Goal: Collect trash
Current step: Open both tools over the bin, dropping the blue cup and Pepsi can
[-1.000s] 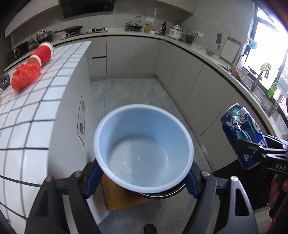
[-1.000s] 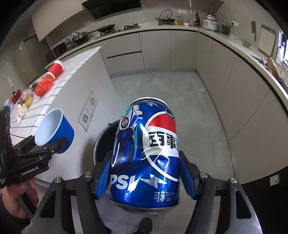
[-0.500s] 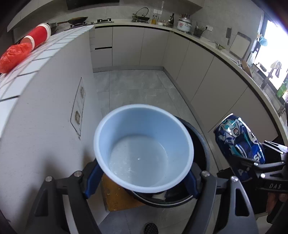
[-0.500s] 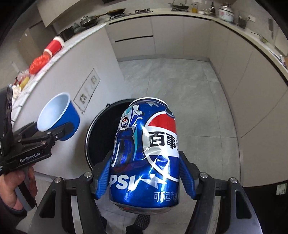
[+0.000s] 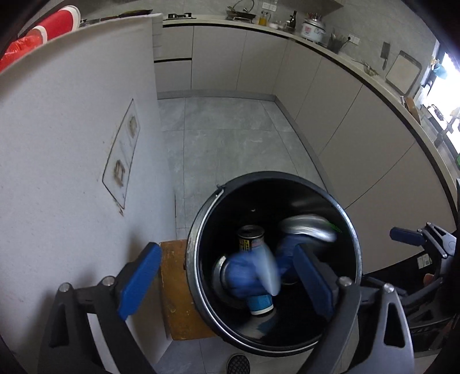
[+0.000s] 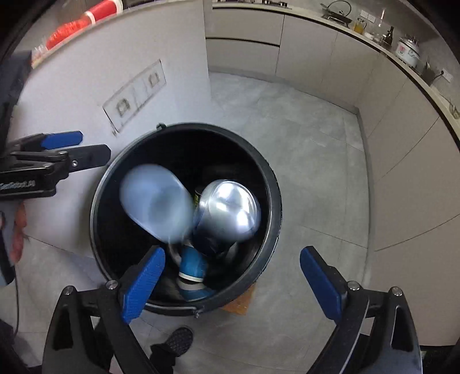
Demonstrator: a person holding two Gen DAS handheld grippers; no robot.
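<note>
Both claws hang spread above the black trash bin (image 6: pixel 270 184), and neither holds anything. The left claw (image 5: pixel 227 276) has just been opening, and the blue paper cup (image 5: pixel 253 273) it carried shows as a blur inside the bin's mouth, below and between its blue pads but clear of them. The right claw (image 6: pixel 233 276) has just been opening too. Its dented blue soda can (image 6: pixel 227 213) is also blurred inside the bin, silver end toward the camera and touching the cup (image 6: pixel 155 201) on its left.

Deeper in the bin lie another blue cup (image 6: pixel 192 267) and a dark can (image 5: pixel 250 237), though the motion blur makes it hard to say how they rest.

The relation that matters for the coming move is with what is left. A red cup (image 5: pixel 57 24) and a red crumpled bag (image 5: pixel 17 51) lie on the counter (image 5: pixel 72 115), above the bin and on its left. That puts them on the left claw's side, so the left hand is probably the nearer one to fetch them. The red cup's long axis lies flat along the counter top.
</note>
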